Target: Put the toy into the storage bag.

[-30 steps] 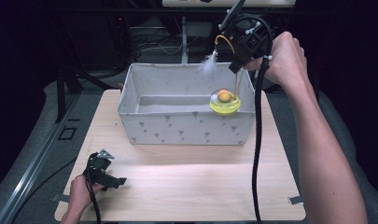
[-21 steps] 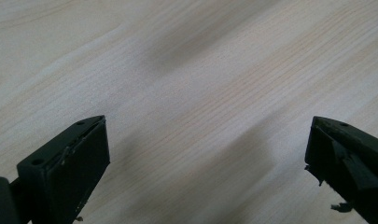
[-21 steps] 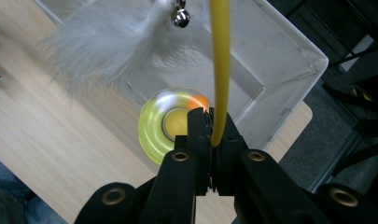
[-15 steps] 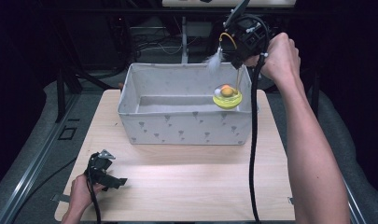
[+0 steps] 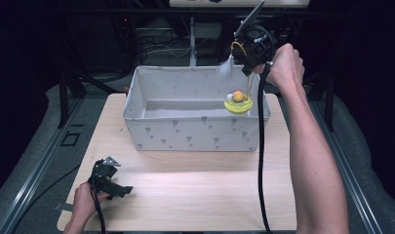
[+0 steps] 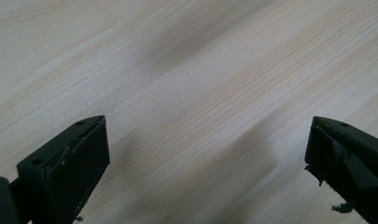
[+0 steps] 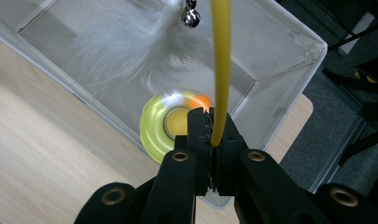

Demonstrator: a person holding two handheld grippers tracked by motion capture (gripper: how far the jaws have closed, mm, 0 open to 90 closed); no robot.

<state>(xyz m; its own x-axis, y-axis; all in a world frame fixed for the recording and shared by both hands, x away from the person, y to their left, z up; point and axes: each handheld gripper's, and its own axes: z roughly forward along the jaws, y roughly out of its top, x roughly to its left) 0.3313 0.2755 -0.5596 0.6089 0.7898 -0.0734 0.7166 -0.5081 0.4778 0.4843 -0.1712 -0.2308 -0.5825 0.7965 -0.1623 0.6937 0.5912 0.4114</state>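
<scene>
Pale wood worktop (image 5: 195, 190) carries the grey fabric bin (image 5: 195, 131) at its far side. My right claw (image 7: 210, 135) pinches the yellow wand (image 7: 220, 70) of a feather toy, its yellow disc base (image 5: 238, 105) dangling over the bin's right end, not set down yet. Release remains, I judge. My left claw (image 6: 205, 154) gapes wide, empty, low over the wood.

The bin (image 5: 195, 129) stands on the table (image 5: 195, 195), toward its far edge. The toy (image 5: 238, 103) hangs above the bin's right end, over its interior, held by the right gripper (image 5: 251, 73) above the bin's far right corner. The left gripper (image 5: 109, 183) rests on the table, near-left of the bin, well apart from it.
</scene>
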